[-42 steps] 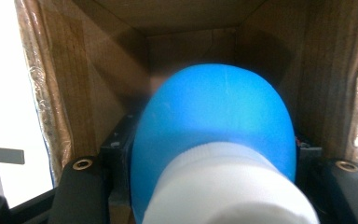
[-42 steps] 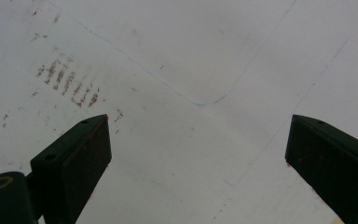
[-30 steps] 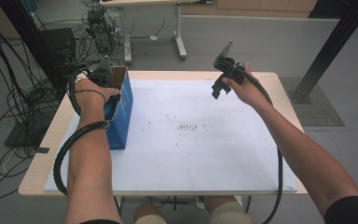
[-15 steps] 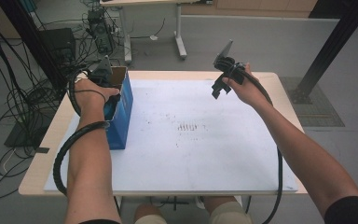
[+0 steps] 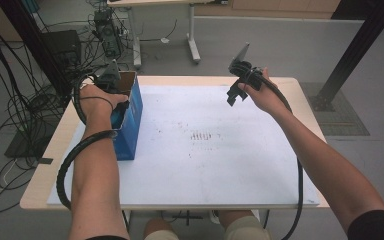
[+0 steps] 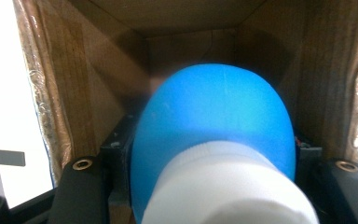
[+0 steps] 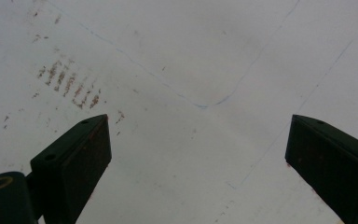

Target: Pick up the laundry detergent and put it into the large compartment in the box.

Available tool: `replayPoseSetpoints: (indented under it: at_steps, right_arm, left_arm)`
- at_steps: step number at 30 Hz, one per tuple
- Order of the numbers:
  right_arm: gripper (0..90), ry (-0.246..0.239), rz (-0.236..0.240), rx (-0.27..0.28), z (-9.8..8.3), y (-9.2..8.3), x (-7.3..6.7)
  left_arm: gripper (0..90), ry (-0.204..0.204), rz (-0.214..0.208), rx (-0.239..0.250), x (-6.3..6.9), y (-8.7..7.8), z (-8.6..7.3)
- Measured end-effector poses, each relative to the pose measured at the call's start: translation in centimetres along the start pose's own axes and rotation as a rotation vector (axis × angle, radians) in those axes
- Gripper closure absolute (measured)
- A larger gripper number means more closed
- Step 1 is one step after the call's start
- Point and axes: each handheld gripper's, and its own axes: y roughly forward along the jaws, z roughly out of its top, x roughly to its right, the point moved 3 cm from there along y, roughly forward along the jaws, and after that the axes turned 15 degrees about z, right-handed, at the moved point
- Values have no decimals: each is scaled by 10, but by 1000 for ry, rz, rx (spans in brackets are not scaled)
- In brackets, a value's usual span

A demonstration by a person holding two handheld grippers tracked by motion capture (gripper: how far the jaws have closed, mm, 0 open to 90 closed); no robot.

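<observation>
Change: nothing visibly moves across the last second; both hands hold the same poses as before, so the placing step looks paused.
Left gripper (image 5: 114,80): inside the open brown-lined blue cardboard box (image 5: 130,122) at the table's left edge, jaws clamped on a blue rounded bottle with white cap (image 6: 212,140).
Right gripper (image 7: 196,154): raised over the far right, jaws wide apart, empty.
Room: white table sheet (image 5: 205,165) is bare; box walls crowd the bottle closely.
</observation>
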Motion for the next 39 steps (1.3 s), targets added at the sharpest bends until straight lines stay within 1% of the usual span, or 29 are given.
replayPoseSetpoints:
  at_steps: [18,21,22,32,39]
  right_arm:
    - [69,0,1,-3,1,1,-1]
    - [69,-6,0,-3,0,1,0]
    - [69,-1,2,-2,0,1,1]
    - [70,-2,2,-3,0,2,0]
    - [70,-3,3,-7,1,2,1]
  left_arm:
    - [369,5,-1,4,1,0,-1]
    - [369,5,-2,9,0,0,-1]
    - [369,4,-2,9,0,0,-2]
    - [369,9,0,5,1,0,0]
    - [367,13,0,14,1,-1,-1]
